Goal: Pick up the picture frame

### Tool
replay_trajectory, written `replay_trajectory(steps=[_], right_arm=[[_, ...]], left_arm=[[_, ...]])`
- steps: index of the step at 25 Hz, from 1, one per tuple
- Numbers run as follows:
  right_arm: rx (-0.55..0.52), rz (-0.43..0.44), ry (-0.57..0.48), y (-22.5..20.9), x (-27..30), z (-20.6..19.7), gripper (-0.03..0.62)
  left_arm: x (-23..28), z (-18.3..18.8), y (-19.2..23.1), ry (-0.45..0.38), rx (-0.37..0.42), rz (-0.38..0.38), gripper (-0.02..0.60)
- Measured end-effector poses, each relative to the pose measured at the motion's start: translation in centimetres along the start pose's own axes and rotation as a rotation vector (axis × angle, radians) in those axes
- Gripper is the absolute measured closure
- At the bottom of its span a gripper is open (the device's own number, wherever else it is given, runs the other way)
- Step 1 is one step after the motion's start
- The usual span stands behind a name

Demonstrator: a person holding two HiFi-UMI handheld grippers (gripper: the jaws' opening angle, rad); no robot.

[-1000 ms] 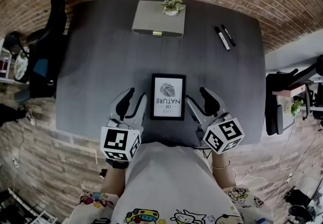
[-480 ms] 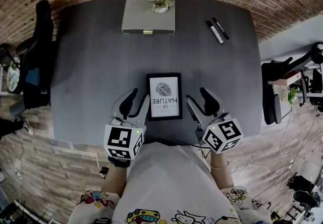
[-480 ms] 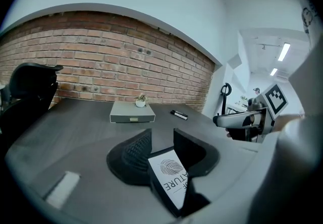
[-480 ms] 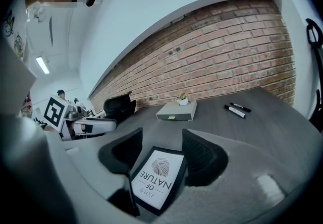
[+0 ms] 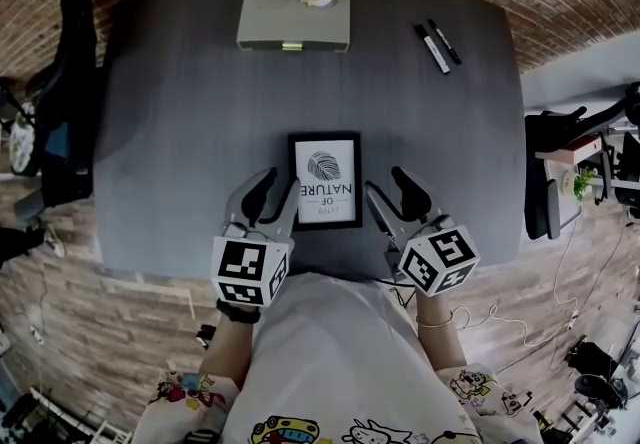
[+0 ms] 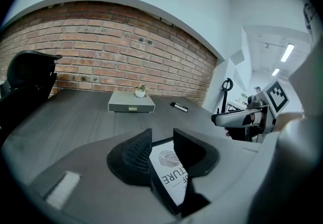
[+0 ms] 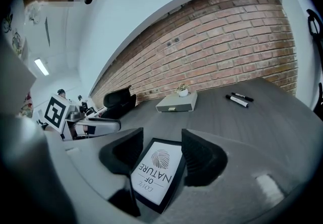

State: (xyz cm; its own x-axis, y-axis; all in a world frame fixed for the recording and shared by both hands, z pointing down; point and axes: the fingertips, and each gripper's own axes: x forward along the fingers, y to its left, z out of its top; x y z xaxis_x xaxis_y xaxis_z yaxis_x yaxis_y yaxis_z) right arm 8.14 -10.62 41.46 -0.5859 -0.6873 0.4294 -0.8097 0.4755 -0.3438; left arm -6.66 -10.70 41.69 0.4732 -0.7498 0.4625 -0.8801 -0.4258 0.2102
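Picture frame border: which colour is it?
Black; the picture frame shows best in the right gripper view.

Pale grey T-shirt (image 5: 335, 352), cartoon prints at sleeves and hem. Grey left claw (image 5: 279, 190) and grey right claw (image 5: 384, 188), black ribbed pads, each topped by 1 white cube of black square markers. Thin bracelet (image 5: 437, 325) at right wrist.

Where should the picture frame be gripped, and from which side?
Take the picture frame by its two long black edges, near the end closest to the person: the left gripper from its left, the right gripper from its right. It lies flat on the table and looks too wide for one jaw span. Both grippers are open beside those edges.
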Motion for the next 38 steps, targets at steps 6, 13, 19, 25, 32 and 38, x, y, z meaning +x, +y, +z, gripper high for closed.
replay_trajectory(steps=[6,13,19,25,32,38], right_arm=[[0.000,0.020,0.054,-0.6,1.5,-1.7,0.370],[0.028,0.025,0.109,-1.5,2.7,-3.8,0.373],[0.060,0.025,0.141,-2.4,3.7,-5.6,0.375],[0.082,0.033,0.173,-2.7,4.4,-7.3,0.382],[0.107,0.032,0.187,-2.9,4.9,-8.1,0.383],[0.126,0.028,0.194,-3.0,5.1,-8.6,0.384]], left_arm=[[1.7,-1.6,0.0,0.037,-0.016,0.000,0.442],[3.4,-4.0,0.7,0.091,-0.059,0.016,0.442],[4.7,-6.8,1.2,0.156,-0.093,0.032,0.442],[5.5,-9.3,1.7,0.217,-0.108,0.064,0.463],[6.3,-11.4,2.1,0.264,-0.124,0.079,0.457],[6.5,-12.1,2.2,0.284,-0.130,0.077,0.459]])
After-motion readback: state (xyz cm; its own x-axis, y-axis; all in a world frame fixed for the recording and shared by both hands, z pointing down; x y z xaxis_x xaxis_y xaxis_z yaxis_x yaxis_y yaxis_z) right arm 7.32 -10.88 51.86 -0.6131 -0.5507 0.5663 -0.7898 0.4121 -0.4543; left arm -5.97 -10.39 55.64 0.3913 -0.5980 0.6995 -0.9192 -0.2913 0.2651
